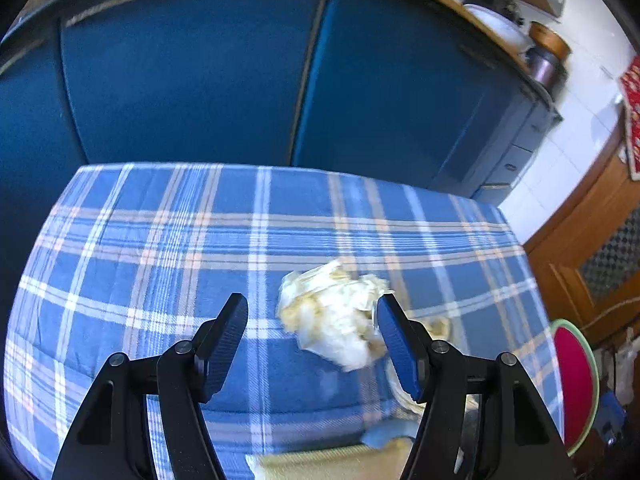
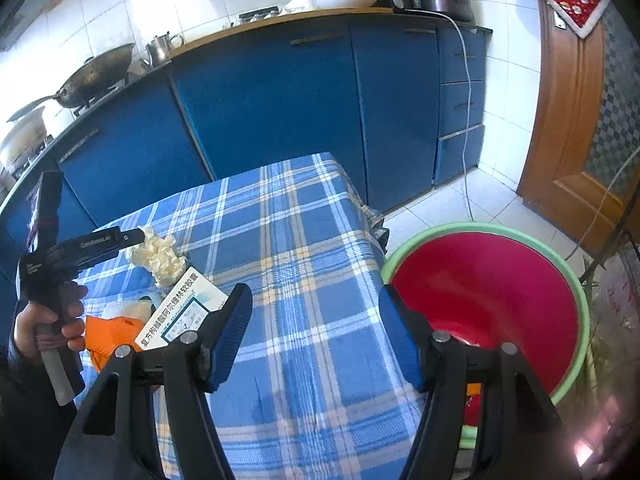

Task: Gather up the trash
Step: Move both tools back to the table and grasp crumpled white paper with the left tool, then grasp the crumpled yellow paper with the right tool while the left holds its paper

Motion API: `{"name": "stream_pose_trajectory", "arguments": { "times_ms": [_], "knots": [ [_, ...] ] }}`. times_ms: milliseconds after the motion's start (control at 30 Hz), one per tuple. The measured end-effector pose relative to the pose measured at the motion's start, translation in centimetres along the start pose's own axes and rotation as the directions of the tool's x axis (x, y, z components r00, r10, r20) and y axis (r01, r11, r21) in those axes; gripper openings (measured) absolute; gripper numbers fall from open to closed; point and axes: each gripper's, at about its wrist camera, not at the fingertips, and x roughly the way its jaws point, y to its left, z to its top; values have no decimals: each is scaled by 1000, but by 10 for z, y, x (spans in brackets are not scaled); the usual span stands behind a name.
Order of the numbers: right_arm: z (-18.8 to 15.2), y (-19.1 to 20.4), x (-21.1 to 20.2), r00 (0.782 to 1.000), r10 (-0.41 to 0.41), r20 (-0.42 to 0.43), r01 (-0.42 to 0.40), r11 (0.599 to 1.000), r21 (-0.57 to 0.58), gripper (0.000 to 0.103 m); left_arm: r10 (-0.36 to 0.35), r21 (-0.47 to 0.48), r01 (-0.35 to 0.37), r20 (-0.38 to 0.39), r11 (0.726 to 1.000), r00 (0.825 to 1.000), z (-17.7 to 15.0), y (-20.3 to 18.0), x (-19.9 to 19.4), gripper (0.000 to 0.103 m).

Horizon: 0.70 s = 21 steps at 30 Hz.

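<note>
A crumpled cream glove or tissue wad (image 1: 336, 312) lies on the blue plaid tablecloth (image 1: 160, 240). My left gripper (image 1: 312, 316) is open, its right finger touching the wad's edge and the left finger well apart from it. In the right wrist view the same wad (image 2: 160, 258) sits at the tip of the left gripper (image 2: 136, 237). Near it lie a white medicine box (image 2: 182, 308) and an orange piece of trash (image 2: 106, 334). My right gripper (image 2: 316, 312) is open and empty above the table's right part, beside the red basin (image 2: 492, 296) with a green rim.
Blue kitchen cabinets (image 2: 280, 100) stand behind the table, with a wok (image 2: 96, 76), kettle and bowl on the counter. A wooden door (image 2: 572, 128) is at the right. A white cable (image 2: 466, 120) hangs down to the tiled floor. A tan item (image 1: 332, 462) lies at the table's near edge.
</note>
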Motion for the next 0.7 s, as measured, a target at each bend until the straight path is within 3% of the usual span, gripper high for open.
{"name": "stream_pose_trajectory", "arguments": {
  "times_ms": [167, 300, 400, 467, 700],
  "knots": [
    [7, 9, 12, 1000, 5, -11, -5, 1000, -21, 67, -47, -27, 47, 2, 999, 999, -1, 6, 5, 73],
    [16, 20, 22, 1000, 21, -12, -22, 999, -45, 67, -141, -61, 140, -22, 988, 990, -6, 6, 12, 73],
    [23, 30, 29, 1000, 25, -9, -26, 997, -68, 67, -200, -63, 198, -39, 978, 979, -8, 2, 17, 59],
    [28, 35, 32, 1000, 29, -5, -29, 997, -77, 67, -241, -61, 239, -36, 969, 970, -8, -1, 15, 41],
    [40, 56, 47, 999, 42, -15, -44, 993, -114, 67, -241, -78, 240, -8, 968, 971, -2, 4, 5, 38]
  ]
}}
